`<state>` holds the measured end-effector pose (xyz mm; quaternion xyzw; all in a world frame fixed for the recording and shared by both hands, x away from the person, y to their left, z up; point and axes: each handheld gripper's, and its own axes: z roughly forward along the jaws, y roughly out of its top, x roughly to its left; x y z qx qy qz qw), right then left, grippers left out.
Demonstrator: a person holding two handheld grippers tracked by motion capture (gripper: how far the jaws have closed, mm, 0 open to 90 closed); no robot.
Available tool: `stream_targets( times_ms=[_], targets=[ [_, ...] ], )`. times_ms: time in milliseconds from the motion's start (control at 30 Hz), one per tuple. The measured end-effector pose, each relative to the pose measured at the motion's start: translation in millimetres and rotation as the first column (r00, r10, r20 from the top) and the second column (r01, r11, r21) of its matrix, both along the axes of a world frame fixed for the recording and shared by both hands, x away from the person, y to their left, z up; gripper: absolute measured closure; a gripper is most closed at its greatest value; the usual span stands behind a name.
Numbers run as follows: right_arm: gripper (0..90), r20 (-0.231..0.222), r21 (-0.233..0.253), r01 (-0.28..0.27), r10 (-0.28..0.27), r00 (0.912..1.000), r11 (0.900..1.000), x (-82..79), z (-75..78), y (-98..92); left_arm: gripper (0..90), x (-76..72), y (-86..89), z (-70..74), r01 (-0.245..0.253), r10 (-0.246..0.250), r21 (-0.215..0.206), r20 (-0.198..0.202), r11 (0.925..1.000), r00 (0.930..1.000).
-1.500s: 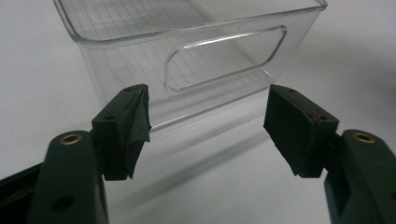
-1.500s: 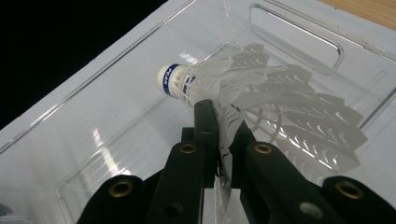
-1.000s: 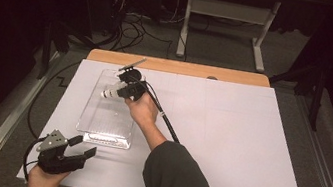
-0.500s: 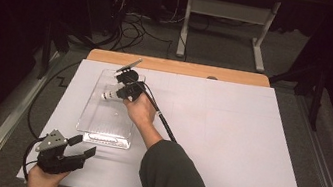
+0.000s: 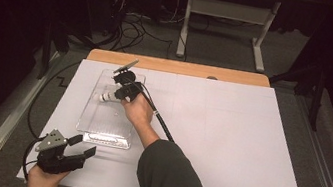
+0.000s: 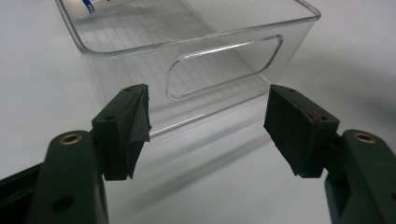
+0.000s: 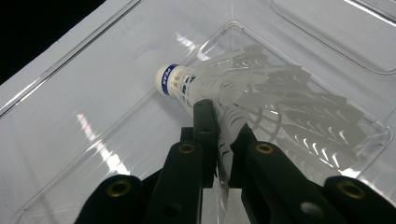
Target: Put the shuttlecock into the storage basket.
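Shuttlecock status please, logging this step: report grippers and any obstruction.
Right gripper shut on shuttlecock skirt, inside clear bin. Left gripper open, near bin's end. Nothing in the way.

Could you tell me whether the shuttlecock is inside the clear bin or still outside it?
Inside: the shuttlecock lies within the clear bin walls, its skirt pinched by the right tool.

Bin (image 5: 109, 115) is sitting on worktop (image 5: 227, 143), left of centre. Shuttlecock (image 5: 109, 96) is lying in bin's far half, w/ right claw (image 5: 123, 91) reaching in from the right, pinching its skirt. Left claw (image 5: 75, 152) is resting at worktop's near-left corner, just before bin's near end wall, apart from it.
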<state>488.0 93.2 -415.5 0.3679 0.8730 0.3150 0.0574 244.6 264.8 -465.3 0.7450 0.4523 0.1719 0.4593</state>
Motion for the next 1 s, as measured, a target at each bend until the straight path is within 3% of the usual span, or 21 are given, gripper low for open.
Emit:
stream_targets(
  times_ms=[533,1000],
  targets=[
    [81.3,-0.063,-0.016,-0.014,0.013,0.9979,1.000,2.4,0.4,-2.5,32.2,1.2,0.0,-0.5,0.003,-0.003,0.000,-0.004,1.0000,1.0000],
    [73.2,-0.056,-0.052,-0.023,0.020,0.9983,0.998,1.3,6.1,-5.1,32.2,1.2,0.3,-0.4,0.000,0.000,-0.002,-0.002,1.0000,1.0000]
  ],
)
